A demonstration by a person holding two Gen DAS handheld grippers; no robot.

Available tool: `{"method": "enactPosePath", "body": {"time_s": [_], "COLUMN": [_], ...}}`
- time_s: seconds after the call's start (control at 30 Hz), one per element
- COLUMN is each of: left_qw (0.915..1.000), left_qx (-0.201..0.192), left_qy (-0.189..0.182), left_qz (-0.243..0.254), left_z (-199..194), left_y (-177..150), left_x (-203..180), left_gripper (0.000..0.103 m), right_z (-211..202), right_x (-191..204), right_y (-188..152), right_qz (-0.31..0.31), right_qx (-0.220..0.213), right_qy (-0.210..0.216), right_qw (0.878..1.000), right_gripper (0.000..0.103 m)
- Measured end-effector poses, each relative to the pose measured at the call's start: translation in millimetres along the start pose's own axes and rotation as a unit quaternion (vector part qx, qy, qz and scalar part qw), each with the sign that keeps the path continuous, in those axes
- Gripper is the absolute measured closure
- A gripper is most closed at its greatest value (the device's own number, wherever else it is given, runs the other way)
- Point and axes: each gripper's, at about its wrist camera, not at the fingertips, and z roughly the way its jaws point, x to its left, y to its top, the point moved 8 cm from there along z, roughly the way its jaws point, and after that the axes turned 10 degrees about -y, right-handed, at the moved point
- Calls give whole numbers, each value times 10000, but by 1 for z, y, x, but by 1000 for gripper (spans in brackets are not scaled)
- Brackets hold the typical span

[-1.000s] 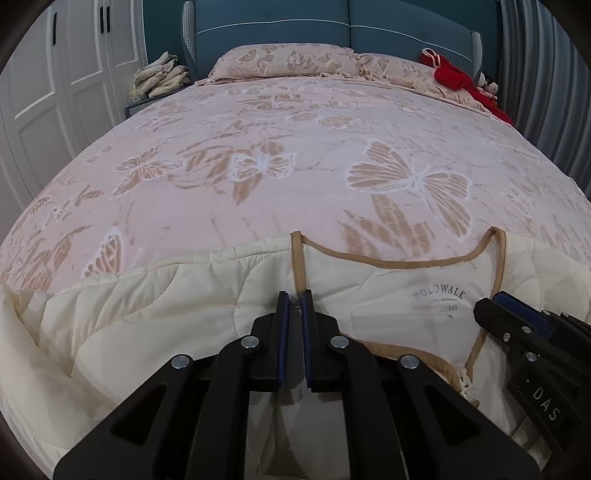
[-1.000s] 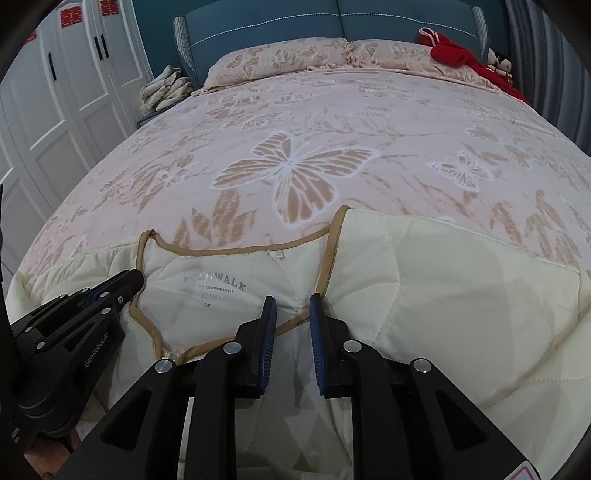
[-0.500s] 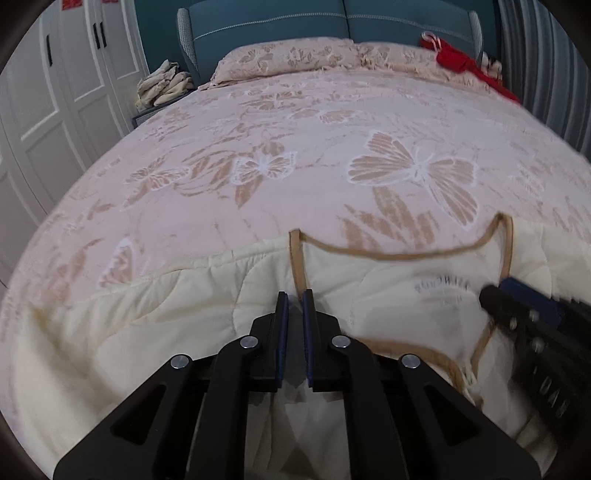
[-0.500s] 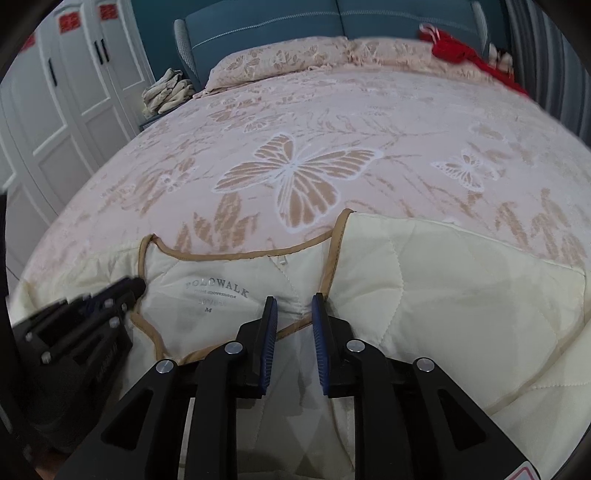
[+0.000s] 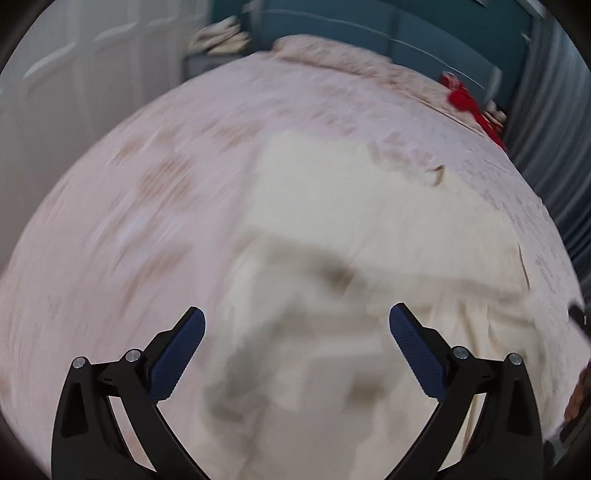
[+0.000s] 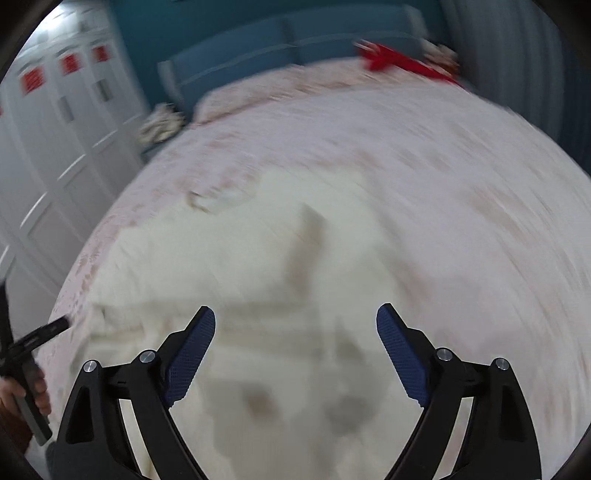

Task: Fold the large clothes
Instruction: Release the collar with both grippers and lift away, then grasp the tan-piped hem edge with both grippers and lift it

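A cream quilted garment (image 5: 332, 229) lies spread on the pink butterfly bedspread (image 5: 147, 206), its tan-trimmed collar end far up the bed (image 5: 437, 173). Both views are motion-blurred. My left gripper (image 5: 297, 328) is open and empty, above the garment's near part. My right gripper (image 6: 295, 325) is open and empty too, over the same garment (image 6: 258, 251). The left gripper shows at the left edge of the right wrist view (image 6: 33, 339), held by a hand.
A red cloth (image 5: 469, 103) lies at the bed's far right by the teal headboard (image 5: 406, 33). White wardrobe doors (image 6: 55, 122) stand at left. A bundle of pale cloth (image 6: 162, 123) sits beside the pillows.
Both grippers were shut on the garment at the collar; now both are open and drawn back and up. The garment lies further up the bed.
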Motion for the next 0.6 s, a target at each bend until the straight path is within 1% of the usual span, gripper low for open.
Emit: {"method": "enactPosePath", "body": {"time_s": [0.03, 0.07, 0.13, 0.17, 0.2, 0.23, 0.27, 0.33, 0.37, 0.43, 0.5, 0.57, 0.6], "left_qw": [9997, 9990, 9966, 9957, 9951, 9937, 9917, 9872, 9862, 9870, 9878, 9892, 9901], "left_qx": [31, 65, 177, 234, 286, 320, 298, 191, 139, 113, 142, 152, 148], "left_qy": [-44, -121, -203, -137, -93, -132, -257, -387, -455, -371, -365, -336, -291], "left_qz": [-250, -422, -785, -889, -944, -1066, -1222, -1535, -1585, -1562, -1508, -1419, -1362], "left_z": [-18, -26, -43, -47, -50, -53, -54, -56, -57, -51, -43, -36, -33], "left_y": [-25, -41, -80, -95, -105, -117, -124, -129, -130, -130, -128, -125, -125], "left_x": [18, 28, 51, 59, 63, 68, 70, 73, 73, 70, 63, 57, 55], "left_gripper": [5, 5, 5, 5, 5, 5, 5, 5, 5, 5, 5, 5, 5], "right_z": [-14, -25, -37, -41, -44, -47, -48, -49, -47, -42, -37, -30, -29], "right_x": [-28, -54, -87, -99, -105, -112, -114, -113, -111, -106, -99, -93, -91], "right_y": [-24, -48, -87, -106, -118, -129, -138, -147, -151, -155, -158, -160, -158], "right_qz": [248, 506, 859, 999, 1088, 1171, 1237, 1344, 1407, 1463, 1623, 1844, 1940], "right_qx": [151, 335, 712, 868, 925, 960, 966, 956, 956, 984, 1018, 1039, 1029], "right_qy": [-137, -250, -304, -309, -329, -374, -362, -295, -279, -119, 77, 350, 406], "right_qw": [9995, 9978, 9933, 9907, 9892, 9878, 9869, 9859, 9850, 9843, 9815, 9767, 9747], "right_gripper": [16, 16, 16, 16, 16, 16, 16, 16, 16, 16, 16, 16, 15]}}
